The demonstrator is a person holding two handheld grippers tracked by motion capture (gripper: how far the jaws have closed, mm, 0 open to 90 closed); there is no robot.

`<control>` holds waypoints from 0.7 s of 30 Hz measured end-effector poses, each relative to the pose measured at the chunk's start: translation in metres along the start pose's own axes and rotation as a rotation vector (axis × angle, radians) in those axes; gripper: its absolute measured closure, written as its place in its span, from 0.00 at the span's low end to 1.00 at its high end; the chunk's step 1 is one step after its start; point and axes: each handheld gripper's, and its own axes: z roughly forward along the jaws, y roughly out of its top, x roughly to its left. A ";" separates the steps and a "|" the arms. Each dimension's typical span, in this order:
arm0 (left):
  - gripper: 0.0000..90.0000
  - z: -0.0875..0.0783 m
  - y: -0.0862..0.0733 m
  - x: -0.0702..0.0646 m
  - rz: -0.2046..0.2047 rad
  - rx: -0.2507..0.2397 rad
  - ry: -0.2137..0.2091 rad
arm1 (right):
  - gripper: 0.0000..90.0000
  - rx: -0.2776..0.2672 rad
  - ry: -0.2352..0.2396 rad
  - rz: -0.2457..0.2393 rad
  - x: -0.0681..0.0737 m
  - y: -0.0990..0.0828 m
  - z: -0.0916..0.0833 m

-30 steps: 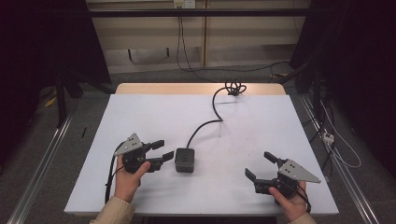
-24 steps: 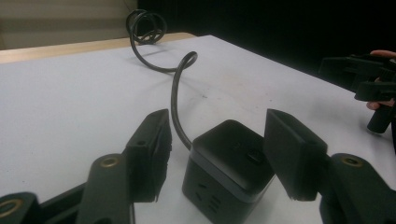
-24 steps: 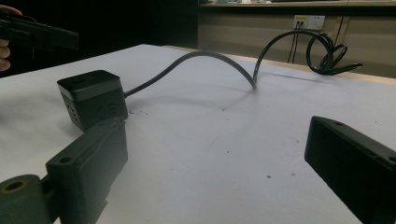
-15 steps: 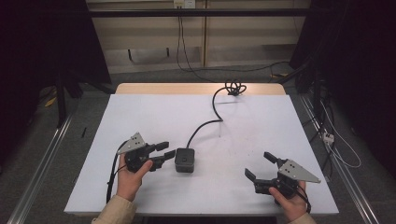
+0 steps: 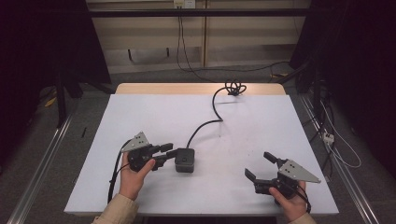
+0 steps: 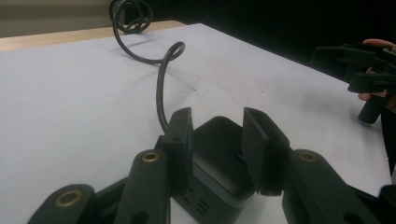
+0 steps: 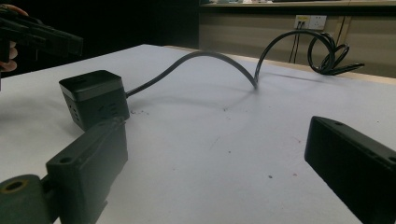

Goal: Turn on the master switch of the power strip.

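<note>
Left gripper [image 5: 164, 151] at the black box [image 5: 185, 160]; right gripper [image 5: 261, 168] idle.

Box sits mid-desk [image 5: 140, 116], directly ahead of the left jaws, its near corner already between them. Left jaws apart, flanking the box, not visibly clamped. Cable [image 5: 212, 114] runs off the box's far side, away from the jaws. Left hand far nearer; right jaws wide apart, empty, box well off ahead-left. Since a second ago the left gripper has closed in on the box; right unchanged.

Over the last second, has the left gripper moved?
Yes. The left gripper moved right across the white table, reaching the black cube-shaped power adapter.
</note>
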 end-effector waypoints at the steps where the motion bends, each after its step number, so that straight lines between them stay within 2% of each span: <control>1: 0.73 0.000 0.000 0.000 -0.002 0.001 0.000 | 0.06 -0.001 0.000 0.000 0.000 0.000 0.000; 21: 0.85 0.006 0.004 -0.002 0.012 0.020 -0.017 | 0.06 0.001 0.008 -0.003 0.000 0.000 0.000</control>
